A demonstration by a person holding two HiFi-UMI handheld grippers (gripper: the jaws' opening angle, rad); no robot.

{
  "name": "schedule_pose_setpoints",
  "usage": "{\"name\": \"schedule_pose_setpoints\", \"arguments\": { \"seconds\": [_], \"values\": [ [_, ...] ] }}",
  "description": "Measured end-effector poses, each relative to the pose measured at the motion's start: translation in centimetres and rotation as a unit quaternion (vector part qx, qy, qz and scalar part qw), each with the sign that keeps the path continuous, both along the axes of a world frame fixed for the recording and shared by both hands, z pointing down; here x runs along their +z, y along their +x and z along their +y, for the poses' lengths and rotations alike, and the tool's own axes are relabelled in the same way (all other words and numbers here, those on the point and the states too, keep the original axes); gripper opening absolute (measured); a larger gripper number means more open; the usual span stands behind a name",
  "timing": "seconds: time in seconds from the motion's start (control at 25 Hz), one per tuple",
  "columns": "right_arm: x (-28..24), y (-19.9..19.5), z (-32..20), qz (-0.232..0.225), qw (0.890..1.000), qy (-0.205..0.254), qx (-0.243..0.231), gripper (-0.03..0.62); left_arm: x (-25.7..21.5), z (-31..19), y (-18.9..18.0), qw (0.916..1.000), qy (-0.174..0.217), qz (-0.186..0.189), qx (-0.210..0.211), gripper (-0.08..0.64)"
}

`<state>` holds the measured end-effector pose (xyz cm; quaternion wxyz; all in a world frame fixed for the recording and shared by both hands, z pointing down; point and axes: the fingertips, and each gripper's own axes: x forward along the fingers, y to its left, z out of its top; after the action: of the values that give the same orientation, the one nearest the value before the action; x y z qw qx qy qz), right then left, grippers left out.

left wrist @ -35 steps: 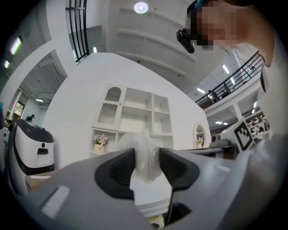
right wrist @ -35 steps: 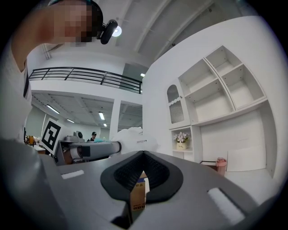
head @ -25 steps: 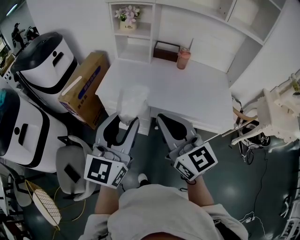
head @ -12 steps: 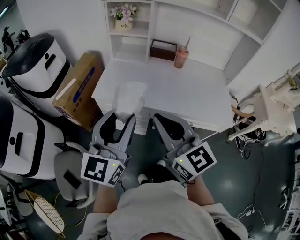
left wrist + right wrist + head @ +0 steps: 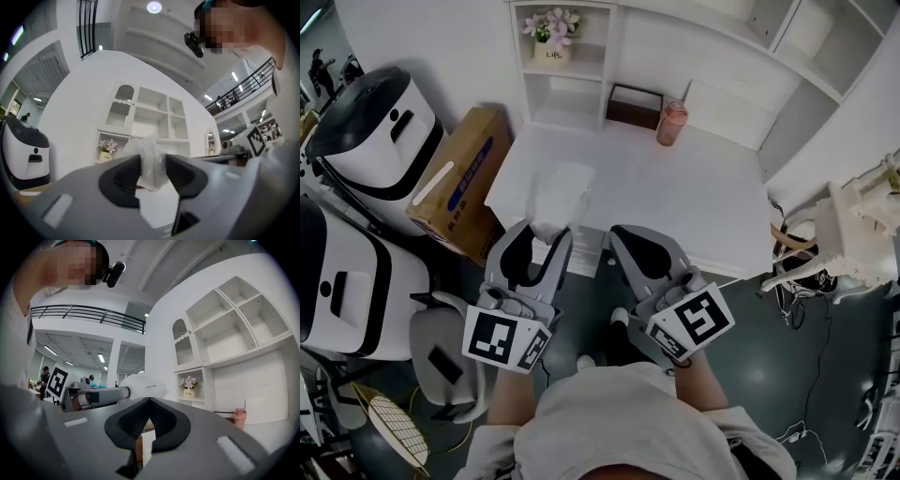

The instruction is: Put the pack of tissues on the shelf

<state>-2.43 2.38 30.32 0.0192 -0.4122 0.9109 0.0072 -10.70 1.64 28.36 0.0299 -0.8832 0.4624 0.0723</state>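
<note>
The pack of tissues (image 5: 560,194), a soft white bundle in clear plastic, sticks out ahead of my left gripper (image 5: 546,234), which is shut on its near end. It hangs over the front left corner of the white desk (image 5: 694,197). In the left gripper view the pack (image 5: 150,157) is pinched between the two dark pads. My right gripper (image 5: 623,238) is beside it at the desk's front edge, shut with nothing in it. The white shelf unit (image 5: 567,98) stands at the back of the desk, its lower left cubby bare.
A pot of flowers (image 5: 549,37) fills the upper left cubby. A brown box (image 5: 635,103) and a pink cup (image 5: 671,123) stand at the desk's back. A cardboard box (image 5: 455,183), white machines (image 5: 380,131) and a grey chair (image 5: 441,347) crowd the floor on the left.
Both grippers keep their pose and the pack stays in the left one. The desk and shelf have shifted slightly in the head view.
</note>
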Motion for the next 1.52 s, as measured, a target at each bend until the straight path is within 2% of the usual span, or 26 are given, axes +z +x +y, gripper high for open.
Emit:
{"name": "schedule_pose_setpoints", "arguments": {
  "seconds": [0.8,1.28,1.52],
  "values": [
    [-1.3,5.1,-13.1,-0.003,0.999,0.01,-0.04,0.0,-1.0,-12.1,5.0,0.9992,0.006,-0.005,-0.04,0.164],
    [-1.0,8.5,-18.2,-0.012,0.997,0.011,-0.072,0.0,-1.1,-16.5,8.4,0.997,0.012,-0.02,-0.074,0.163],
    [-0.5,8.3,-19.4,-0.023,0.996,0.003,-0.086,0.0,-0.4,-17.5,8.5,0.9958,0.004,-0.034,-0.084,0.163]
  ]
}}
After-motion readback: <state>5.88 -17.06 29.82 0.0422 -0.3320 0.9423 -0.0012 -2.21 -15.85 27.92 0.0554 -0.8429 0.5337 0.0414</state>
